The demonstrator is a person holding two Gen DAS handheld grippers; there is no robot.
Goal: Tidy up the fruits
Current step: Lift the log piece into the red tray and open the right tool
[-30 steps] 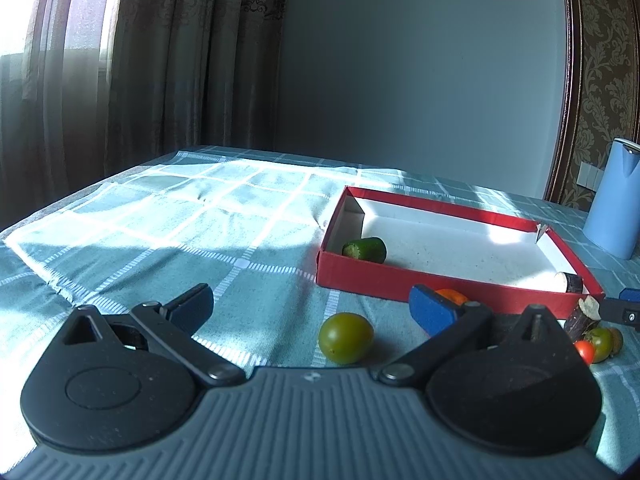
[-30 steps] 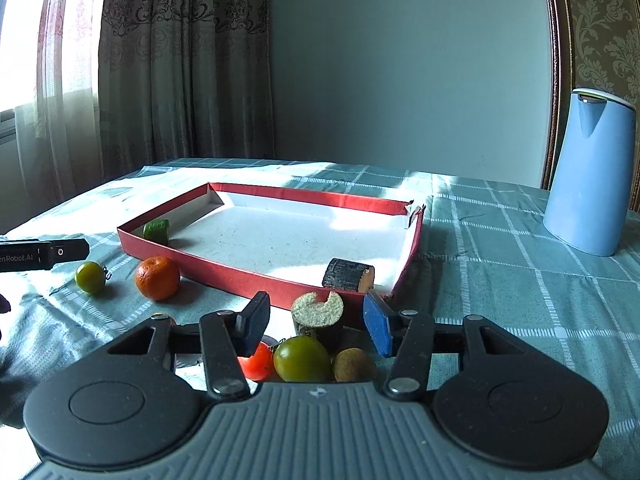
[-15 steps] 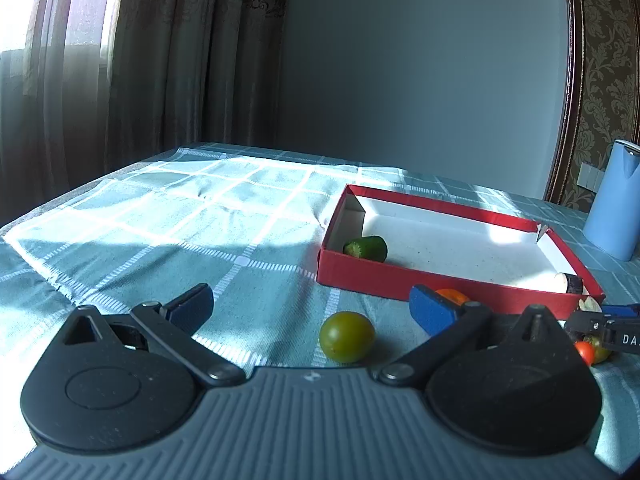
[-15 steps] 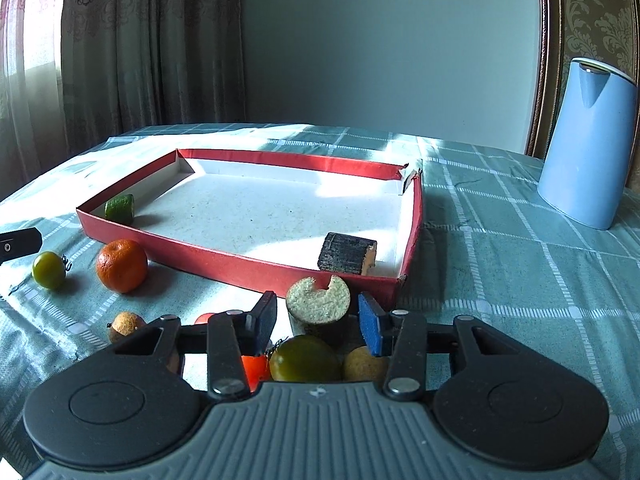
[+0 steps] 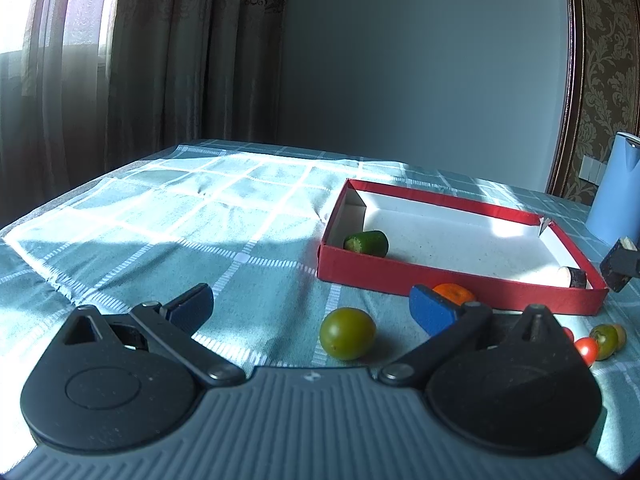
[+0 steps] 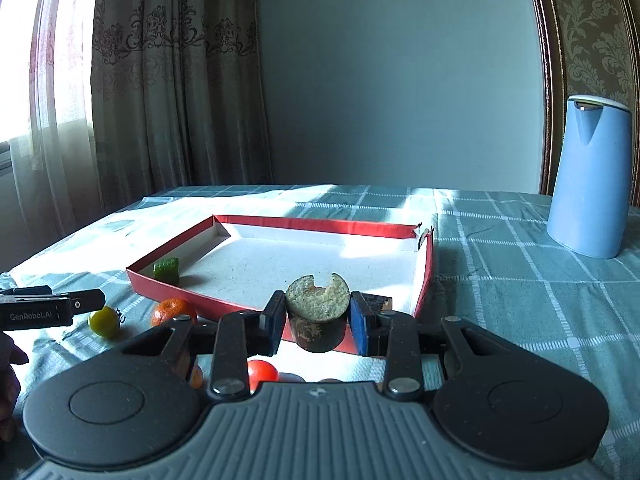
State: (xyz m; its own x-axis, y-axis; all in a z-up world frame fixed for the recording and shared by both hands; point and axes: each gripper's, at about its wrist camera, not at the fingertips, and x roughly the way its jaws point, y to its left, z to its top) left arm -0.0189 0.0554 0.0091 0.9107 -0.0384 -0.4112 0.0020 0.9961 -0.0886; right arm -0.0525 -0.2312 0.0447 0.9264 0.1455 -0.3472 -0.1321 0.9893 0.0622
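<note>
My right gripper [image 6: 318, 322] is shut on a dark stub of eggplant with a pale cut top [image 6: 317, 312] and holds it above the near wall of the red tray [image 6: 256, 306]. The tray holds a green cucumber piece [image 6: 166, 271] and another dark stub [image 5: 574, 277]. My left gripper [image 5: 312, 306] is open and empty, with a green tomato [image 5: 347, 333] between its fingers and an orange [image 5: 453, 293] behind its right finger. A red tomato [image 6: 262, 372] lies under the right gripper.
A blue jug [image 6: 588, 180] stands at the back right on the checked teal tablecloth [image 5: 180, 216]. More small fruits [image 5: 604, 335] lie right of the left gripper. Curtains hang behind the table's far left edge.
My right gripper has shut on the eggplant stub and lifted it off the cloth, up over the tray's near wall. The left gripper has hardly moved.
</note>
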